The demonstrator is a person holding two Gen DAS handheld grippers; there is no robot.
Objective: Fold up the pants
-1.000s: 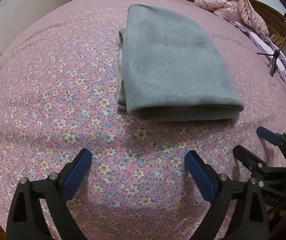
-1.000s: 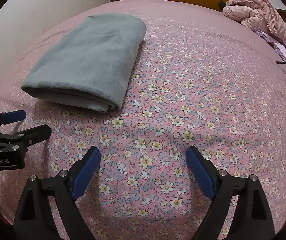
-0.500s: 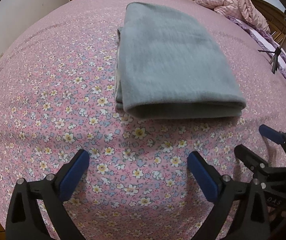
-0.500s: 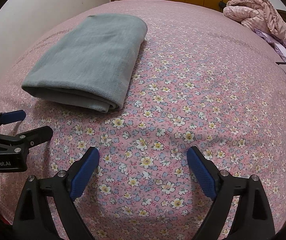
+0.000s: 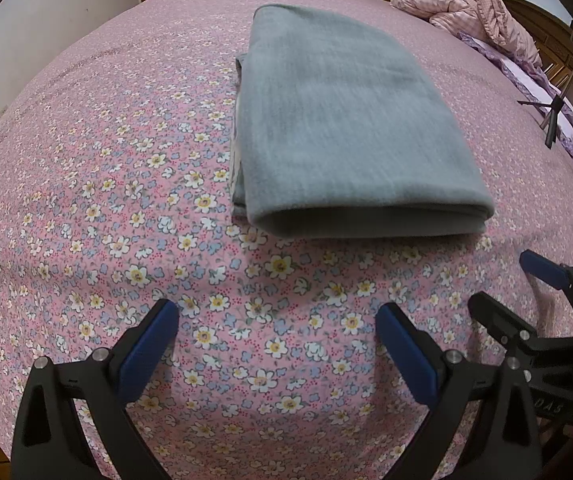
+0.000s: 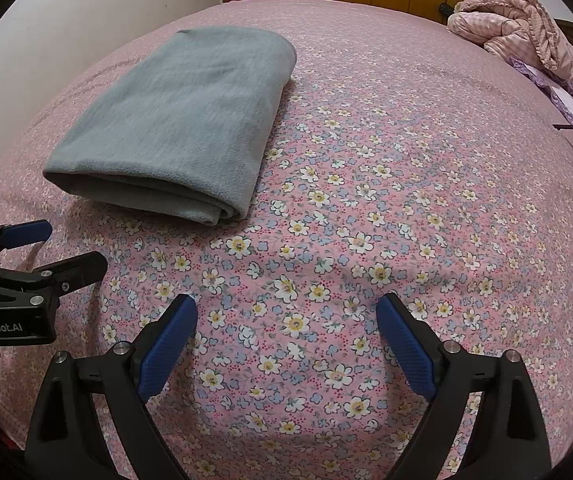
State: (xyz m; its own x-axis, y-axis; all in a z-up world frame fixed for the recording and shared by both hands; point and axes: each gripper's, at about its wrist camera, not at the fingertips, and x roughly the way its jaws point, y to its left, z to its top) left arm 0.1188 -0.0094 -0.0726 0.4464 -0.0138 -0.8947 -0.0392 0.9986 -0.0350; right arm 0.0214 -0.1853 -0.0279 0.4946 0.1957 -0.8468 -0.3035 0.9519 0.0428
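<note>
Nearest me, my left tool (image 5: 276,334) and right tool (image 6: 286,328) both gape wide over the flowered bed (image 5: 86,200), holding nothing. Just beyond lie the grey pants (image 5: 342,120), folded into a thick flat stack. I judge them soft, light and fleecy, apt to sag, so I'd pinch all layers at the rounded near edge. Farther off sits a pink quilt (image 6: 522,36). No containers anywhere.
</note>
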